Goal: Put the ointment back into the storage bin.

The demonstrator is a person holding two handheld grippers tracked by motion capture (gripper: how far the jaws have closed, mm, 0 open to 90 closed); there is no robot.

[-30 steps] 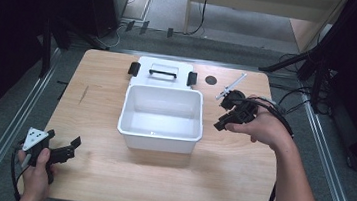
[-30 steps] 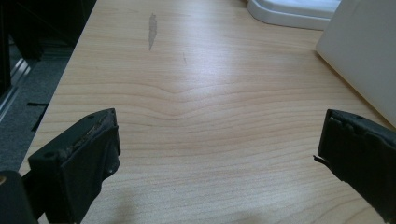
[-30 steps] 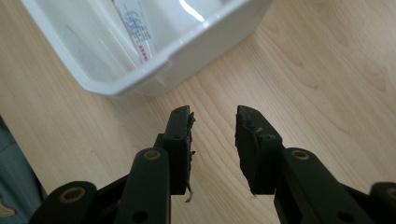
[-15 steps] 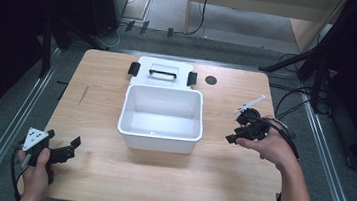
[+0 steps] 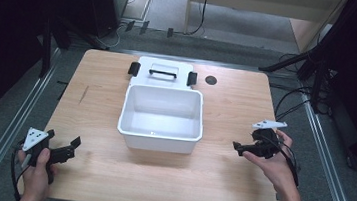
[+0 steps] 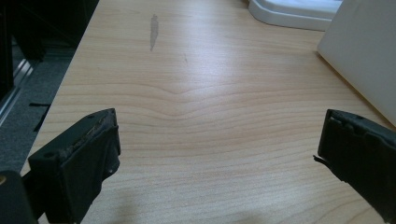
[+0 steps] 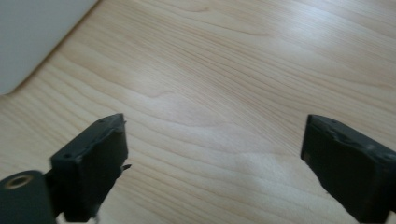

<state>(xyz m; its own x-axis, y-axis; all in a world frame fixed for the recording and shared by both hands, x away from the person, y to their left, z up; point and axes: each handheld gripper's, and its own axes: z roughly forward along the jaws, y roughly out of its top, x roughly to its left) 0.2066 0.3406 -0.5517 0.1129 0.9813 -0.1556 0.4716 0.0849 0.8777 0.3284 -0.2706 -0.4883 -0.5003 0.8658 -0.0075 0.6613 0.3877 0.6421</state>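
Two grippers were held low beside the white bin [image 5: 161, 117]: the left gripper [image 5: 63, 150] to its left, the right gripper [image 5: 242, 147] to its right, jaws just spread, both released and empty. Any hasty sideways sweep could have knocked the bin into its lid [image 5: 163, 72] behind.

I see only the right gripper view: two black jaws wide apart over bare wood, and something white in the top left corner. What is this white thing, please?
Observer: It is the side of a white bin, open on top, in the middle of the table. Your right hand-held gripper is to its right; its jaws have just been opening, with nothing between them.
Operator: Does the bin have a lid?
Observer: Yes, a white lid with a black handle lies directly behind the bin.
Operator: And the other gripper?
Observer: The left hand-held gripper is near the table's front left corner, jaws open and empty.
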